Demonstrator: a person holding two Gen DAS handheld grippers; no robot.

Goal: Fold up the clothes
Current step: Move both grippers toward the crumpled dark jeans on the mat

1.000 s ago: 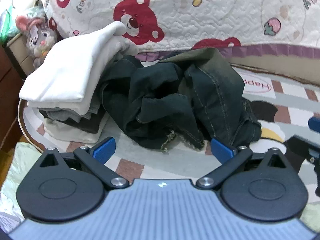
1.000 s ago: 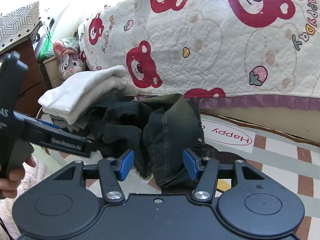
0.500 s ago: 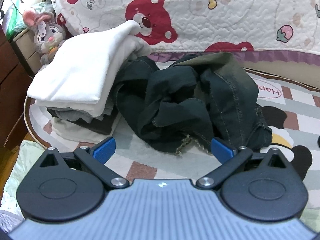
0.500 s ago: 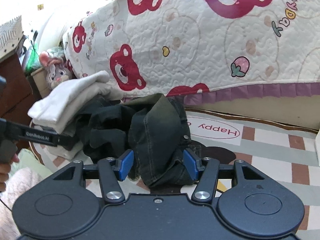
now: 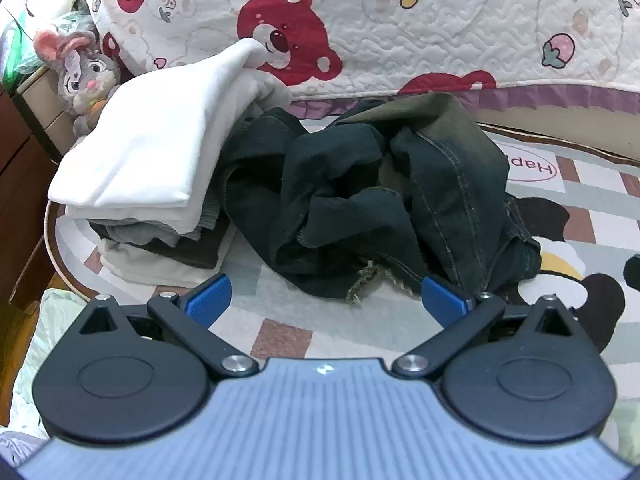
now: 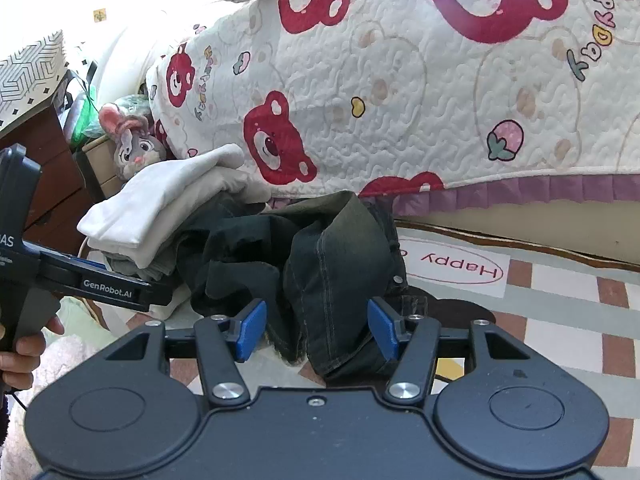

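A crumpled pair of dark jeans [image 5: 360, 208] lies on the patterned rug [image 5: 280, 336] in front of the bed. Just left of it sits a stack of folded clothes with a white garment [image 5: 152, 152] on top. My left gripper [image 5: 326, 300] hovers near the frayed hem of the jeans, open wide and holding nothing. In the right wrist view the jeans [image 6: 332, 264] rise as a fold just ahead of my right gripper [image 6: 316, 328]. That gripper is open, and the fold's lower end shows between its blue pads [image 6: 252, 328]. The white stack [image 6: 160, 200] lies beyond, to the left.
The quilted bear bedspread [image 5: 440, 20] hangs down right behind the clothes. A plush rabbit [image 5: 82, 76] and a wooden cabinet [image 6: 52, 176] stand at the left. The left gripper's body [image 6: 100, 284], held by a hand [image 6: 24, 348], crosses the left side of the right wrist view.
Both views sway slightly. The clothes lie as before, and both grippers stay open with nothing held.
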